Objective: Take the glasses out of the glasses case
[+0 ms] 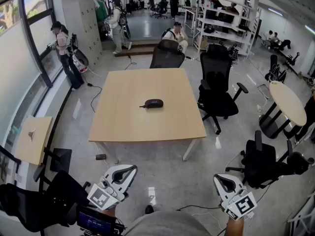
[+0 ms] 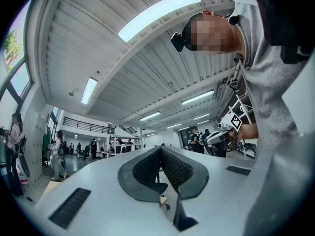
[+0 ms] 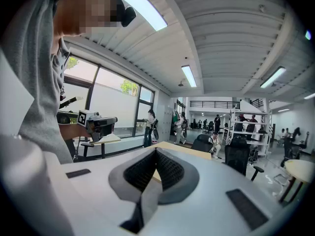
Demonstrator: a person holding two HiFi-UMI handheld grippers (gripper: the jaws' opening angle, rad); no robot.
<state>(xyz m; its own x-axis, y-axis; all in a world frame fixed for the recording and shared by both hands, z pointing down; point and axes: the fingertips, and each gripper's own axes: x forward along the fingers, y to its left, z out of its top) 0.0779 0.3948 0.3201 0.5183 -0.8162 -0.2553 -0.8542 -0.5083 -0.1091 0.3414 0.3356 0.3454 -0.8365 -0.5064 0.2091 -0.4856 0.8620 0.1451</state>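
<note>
Closed glasses case (image 1: 153, 103) near the middle of the pale wooden table (image 1: 142, 127) — dark, oblong, rounded at both ends, lying flat, a thin bit sticking out at its left end. Well apart from both grippers. Left gripper (image 1: 129, 170) low by the body, jaws pressed together on nothing; right gripper (image 1: 222, 181) likewise — jaws together, empty.

Glasses case (image 1: 153, 103) lies on big table (image 1: 128, 118), approx mid-top. Chairs at table's 12 o'clock (image 1: 166, 57) & 3 o'clock (image 1: 216, 85). Round table (image 1: 285, 101) further out at 3, small side table (image 1: 34, 140) at 8. Left gripper (image 1: 124, 173) at 7, right gripper (image 1: 225, 182) at 5, both well apart from table edge
</note>
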